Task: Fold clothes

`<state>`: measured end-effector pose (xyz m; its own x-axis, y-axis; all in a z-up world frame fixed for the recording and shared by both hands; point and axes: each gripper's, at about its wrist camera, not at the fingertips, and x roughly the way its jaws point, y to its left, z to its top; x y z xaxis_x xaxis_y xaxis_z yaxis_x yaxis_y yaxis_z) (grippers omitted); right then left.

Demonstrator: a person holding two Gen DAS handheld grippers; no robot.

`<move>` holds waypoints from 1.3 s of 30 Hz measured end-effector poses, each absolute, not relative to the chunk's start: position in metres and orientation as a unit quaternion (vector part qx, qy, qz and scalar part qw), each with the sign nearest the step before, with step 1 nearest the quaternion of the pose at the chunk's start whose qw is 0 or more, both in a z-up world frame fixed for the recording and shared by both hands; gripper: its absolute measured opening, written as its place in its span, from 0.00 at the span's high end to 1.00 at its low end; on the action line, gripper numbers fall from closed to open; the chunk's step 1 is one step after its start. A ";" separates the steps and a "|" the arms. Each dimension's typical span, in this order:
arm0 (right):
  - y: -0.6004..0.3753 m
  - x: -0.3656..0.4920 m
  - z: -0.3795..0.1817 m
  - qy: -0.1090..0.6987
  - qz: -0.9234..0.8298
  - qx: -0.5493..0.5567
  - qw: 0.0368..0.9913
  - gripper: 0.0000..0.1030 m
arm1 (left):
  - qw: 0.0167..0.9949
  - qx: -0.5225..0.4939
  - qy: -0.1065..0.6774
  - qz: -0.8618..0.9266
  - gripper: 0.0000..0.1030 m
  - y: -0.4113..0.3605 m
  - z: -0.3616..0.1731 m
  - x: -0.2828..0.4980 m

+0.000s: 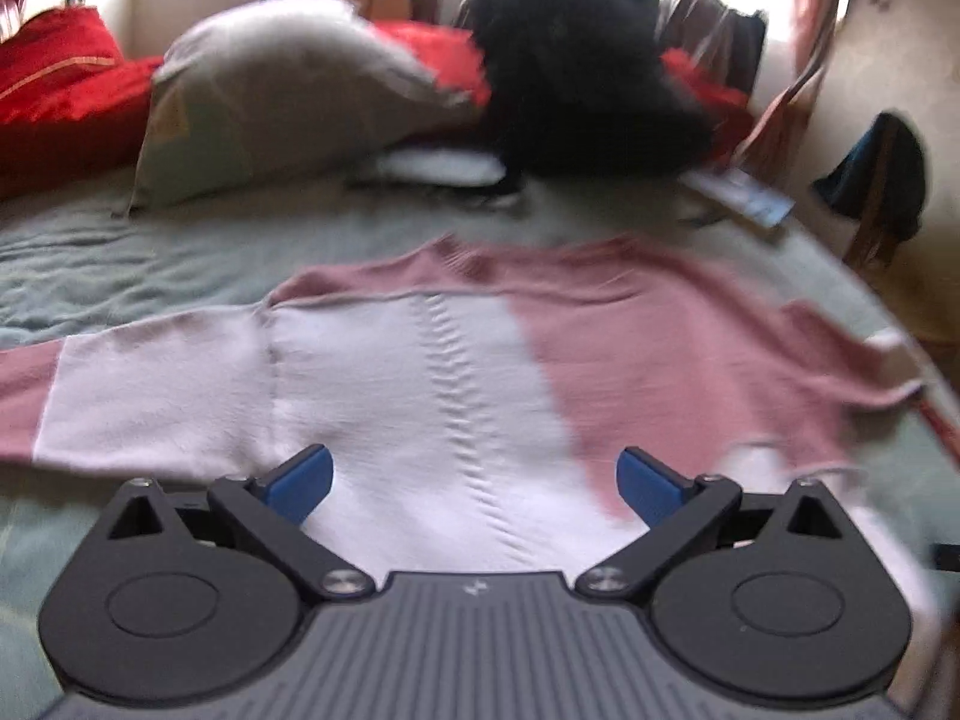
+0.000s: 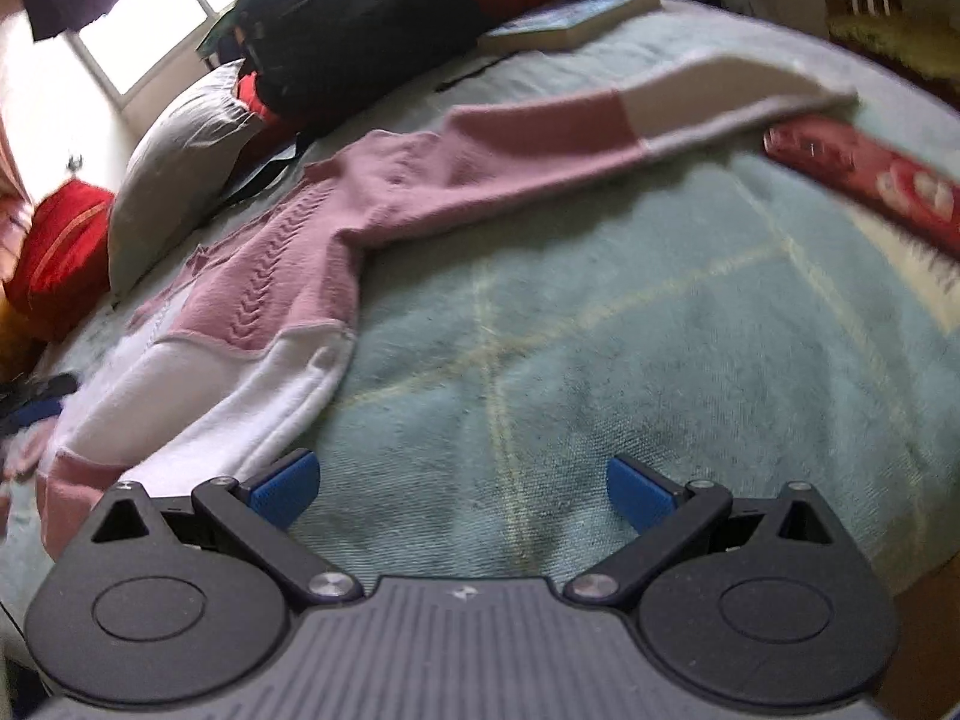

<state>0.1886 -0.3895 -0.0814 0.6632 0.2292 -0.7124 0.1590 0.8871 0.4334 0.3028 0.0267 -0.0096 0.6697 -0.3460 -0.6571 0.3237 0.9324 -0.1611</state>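
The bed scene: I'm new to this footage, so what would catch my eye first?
A pink and white sweater lies spread flat across the pale green bedspread, sleeves stretched outward. Behind it, near the head of the bed, a black bag sits beside a grey pillow. Both the left hand-held gripper and the right hand-held gripper are open and empty.

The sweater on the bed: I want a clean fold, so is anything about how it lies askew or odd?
Mostly flat, but the pink and white sweater has its sleeve stretched out with the white cuff end lifted and overlapping a red patterned object near the bed's edge. Both the left gripper and the right gripper are open and hold nothing.
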 end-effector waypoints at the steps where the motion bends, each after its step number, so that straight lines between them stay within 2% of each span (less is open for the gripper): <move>1: -0.392 0.189 -0.085 0.406 0.021 0.246 0.880 0.00 | 0.917 -0.023 0.351 -0.189 0.02 0.023 -0.002 0.291; 7: -0.391 0.189 -0.087 0.393 0.037 0.233 0.889 0.00 | 0.915 0.001 0.302 -0.267 0.01 -0.019 0.021 0.215; 14: -0.397 0.182 -0.085 0.376 0.049 0.243 0.893 0.00 | 0.908 0.077 0.298 -0.284 0.01 -0.070 0.000 0.179; 26: -0.460 0.235 -0.083 0.360 0.080 0.289 0.883 0.00 | 0.907 0.083 0.299 -0.285 0.01 -0.095 -0.007 0.180; 39: -0.518 0.310 -0.102 0.309 0.075 0.408 0.856 0.00 | 0.903 0.097 0.301 -0.293 0.01 -0.109 -0.010 0.192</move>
<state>0.3101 -0.5180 -0.1023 0.7974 0.3814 -0.4677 0.1230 0.6560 0.7447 0.1916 -0.1088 -0.0105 0.6479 -0.4698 -0.5996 0.5865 0.8099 -0.0007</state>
